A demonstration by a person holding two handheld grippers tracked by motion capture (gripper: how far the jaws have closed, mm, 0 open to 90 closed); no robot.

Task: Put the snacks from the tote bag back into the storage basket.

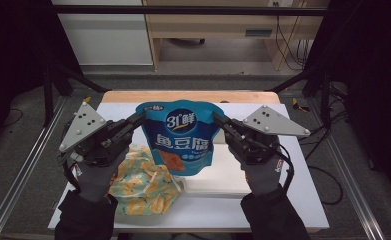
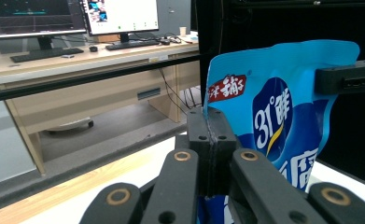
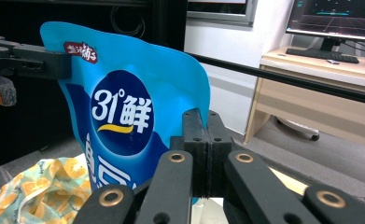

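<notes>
A blue snack pouch with white lettering hangs upright above the white table top, held by its two upper corners. My left gripper is shut on the pouch's left top corner, and my right gripper is shut on its right top corner. In the left gripper view the jaws press together on the pouch edge, with the other gripper's jaw clamped at its far corner. In the right gripper view the closed jaws pinch the pouch, and the left gripper's jaw grips the opposite corner.
A crumpled yellow-and-green patterned cloth bag lies on the table under the left hand, also as the bag at the lower left of the right gripper view. A wooden desk with monitors stands beyond the table. Black frame bars border the table.
</notes>
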